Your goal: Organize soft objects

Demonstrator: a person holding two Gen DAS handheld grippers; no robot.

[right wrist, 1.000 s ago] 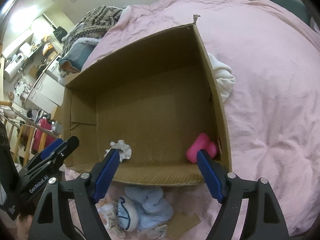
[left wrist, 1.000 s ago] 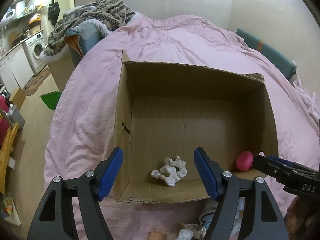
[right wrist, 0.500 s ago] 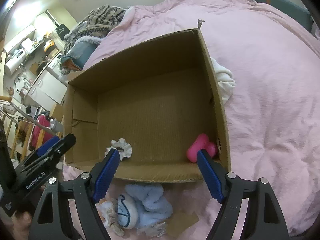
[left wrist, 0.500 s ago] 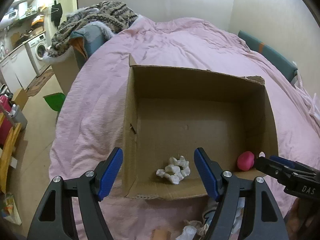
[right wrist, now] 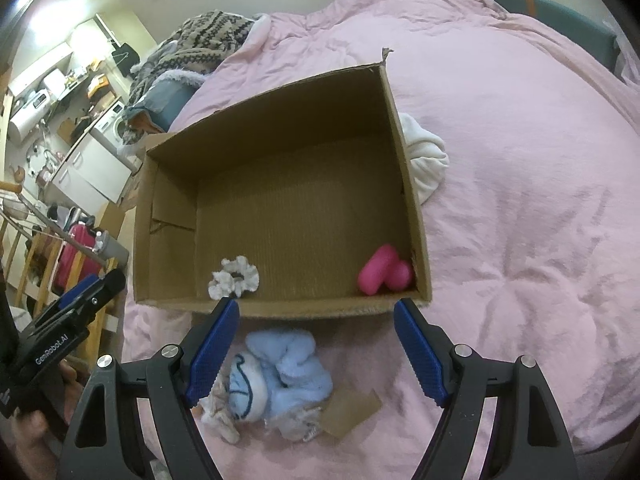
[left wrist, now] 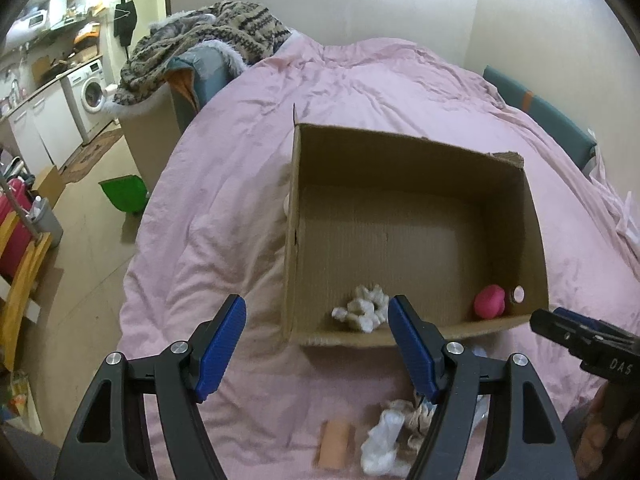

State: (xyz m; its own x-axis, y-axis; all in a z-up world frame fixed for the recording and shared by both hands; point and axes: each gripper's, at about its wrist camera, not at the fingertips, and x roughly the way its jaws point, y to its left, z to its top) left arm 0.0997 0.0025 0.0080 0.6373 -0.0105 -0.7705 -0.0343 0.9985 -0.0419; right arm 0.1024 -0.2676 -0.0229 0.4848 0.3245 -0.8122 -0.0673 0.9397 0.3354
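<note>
From the left wrist view, the left gripper (left wrist: 316,344) hangs over the pink quilted bed (left wrist: 224,200) with its blue-padded fingers (left wrist: 218,346) spread wide and holding nothing. Ahead and a little to its right sits the open brown cardboard box (left wrist: 294,216), with a white ruffled scrunchie (left wrist: 362,310) lying by the near wall and a bright pink rounded soft toy (left wrist: 489,306) tucked into the near right corner. Below the right finger, on the bed in front of the box, a crumpled white and cream fabric heap (left wrist: 394,436) shows partly, with a small tan cardboard scrap (left wrist: 336,442) beside it. From the right wrist view, the right gripper (right wrist: 316,350) is likewise spread wide and empty, and the pale blue fluffy plush bundle (right wrist: 280,370) lies on the bed just outside the box's near wall, almost directly below and between its fingers, slightly toward the left one. The bundle sprawls roughly crosswise to the fingers, with cream frilly fabric (right wrist: 218,410) at its left end. A folded white cloth (right wrist: 426,160) rests against the box's right outer wall, well off from both grippers. To my eye the right hand is nearer the blue bundle, so a short drop straight down looks like its natural pick before lifting it forward over the rim.
</note>
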